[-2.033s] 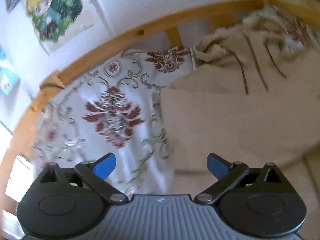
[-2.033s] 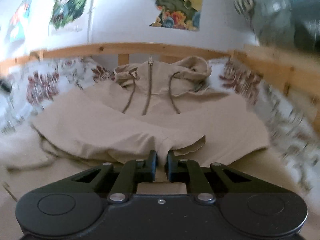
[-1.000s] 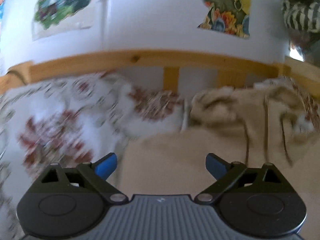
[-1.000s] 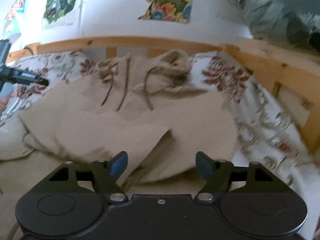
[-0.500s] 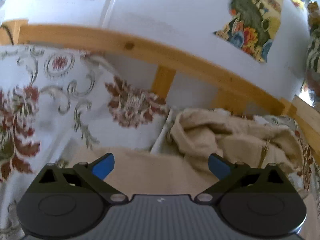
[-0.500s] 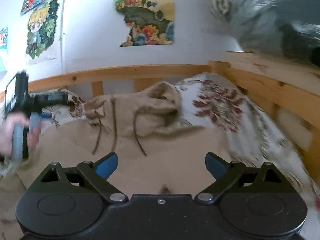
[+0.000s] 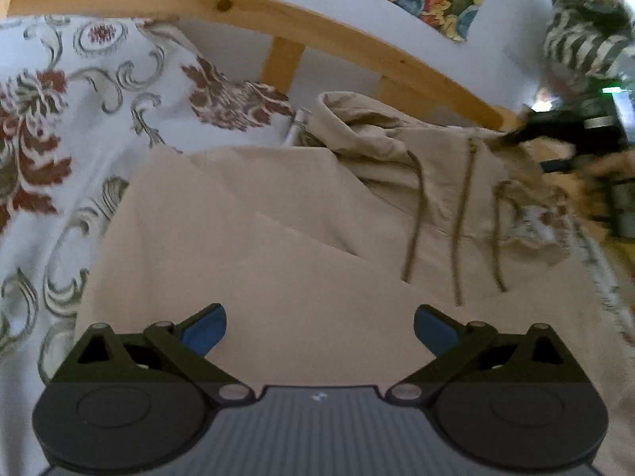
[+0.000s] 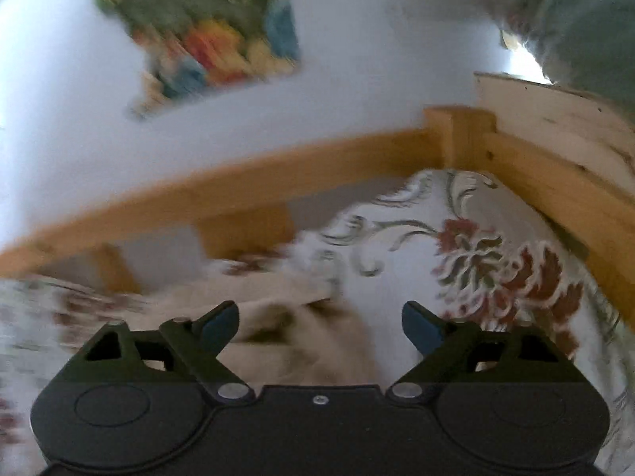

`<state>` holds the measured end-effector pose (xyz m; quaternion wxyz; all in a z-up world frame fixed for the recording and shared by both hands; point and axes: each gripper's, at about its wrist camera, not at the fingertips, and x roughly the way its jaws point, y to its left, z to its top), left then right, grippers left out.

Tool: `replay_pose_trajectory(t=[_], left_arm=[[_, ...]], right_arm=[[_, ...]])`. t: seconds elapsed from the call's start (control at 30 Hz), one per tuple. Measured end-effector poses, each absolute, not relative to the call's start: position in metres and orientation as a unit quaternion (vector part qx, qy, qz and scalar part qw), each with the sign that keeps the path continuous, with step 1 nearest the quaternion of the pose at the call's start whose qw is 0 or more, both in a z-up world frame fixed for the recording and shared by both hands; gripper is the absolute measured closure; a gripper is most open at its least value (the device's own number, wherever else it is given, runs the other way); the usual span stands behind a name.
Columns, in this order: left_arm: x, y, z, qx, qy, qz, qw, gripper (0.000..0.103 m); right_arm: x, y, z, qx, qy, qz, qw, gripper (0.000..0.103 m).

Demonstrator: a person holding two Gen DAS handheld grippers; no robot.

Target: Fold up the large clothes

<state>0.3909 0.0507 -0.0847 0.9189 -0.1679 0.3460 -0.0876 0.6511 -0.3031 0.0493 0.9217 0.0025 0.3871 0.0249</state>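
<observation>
A beige zip hoodie (image 7: pixel 278 258) lies on the bed with its sleeves folded across the body. Its hood (image 7: pixel 357 131) is bunched against the headboard, and the drawstrings and zip (image 7: pixel 462 218) run down the chest. My left gripper (image 7: pixel 319 321) hovers open over the folded body with nothing between its blue pads. My right gripper (image 8: pixel 320 323) is over the hood (image 8: pixel 285 317) at the bed's far right corner. Its jaws stand wide and are closing a little, and the pads press on nothing. That view is blurred.
A floral white sheet (image 7: pixel 59 139) covers the bed around the hoodie. A wooden bed rail (image 7: pixel 317 27) runs along the wall and meets a corner post (image 8: pixel 456 135). A hand (image 7: pixel 607 162) holding the other black tool shows at the right edge. Posters (image 8: pixel 206 27) hang on the wall.
The right gripper let go of the folded sleeve, then swept quickly along the hoodie to the hood at the bed's corner. The left gripper tipped down toward the hoodie's body.
</observation>
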Motion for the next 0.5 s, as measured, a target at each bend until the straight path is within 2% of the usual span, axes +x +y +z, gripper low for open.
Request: replay_pose_trajectory(t=[0.13, 0.17, 0.2, 0.3, 0.4, 0.5], left_arm=[[0.384, 0.056, -0.083, -0.169, 0.343, -0.086, 0.920, 0.001], [0.384, 0.057, -0.083, -0.173, 0.343, -0.084, 0.919, 0.001], [0.385, 0.059, -0.083, -0.179, 0.344, -0.079, 0.918, 0.001], [0.386, 0.065, -0.081, -0.207, 0.341, -0.071, 0.914, 0.001], [0.384, 0.072, -0.073, -0.221, 0.322, -0.065, 0.918, 0.001], [0.377, 0.079, -0.062, -0.227, 0.300, -0.059, 0.925, 0.001]], right_arm=[[0.673, -0.304, 0.022, 0.031, 0.433, 0.013, 0.901, 0.034], [0.673, -0.305, 0.019, 0.049, 0.438, 0.024, 0.898, 0.046], [0.670, -0.305, 0.018, 0.057, 0.434, 0.034, 0.899, 0.069], [0.647, -0.299, 0.025, 0.046, 0.400, 0.076, 0.912, 0.093], [0.600, -0.285, 0.046, -0.033, 0.320, 0.122, 0.939, 0.095], [0.526, -0.269, 0.058, -0.168, 0.184, 0.175, 0.952, 0.095]])
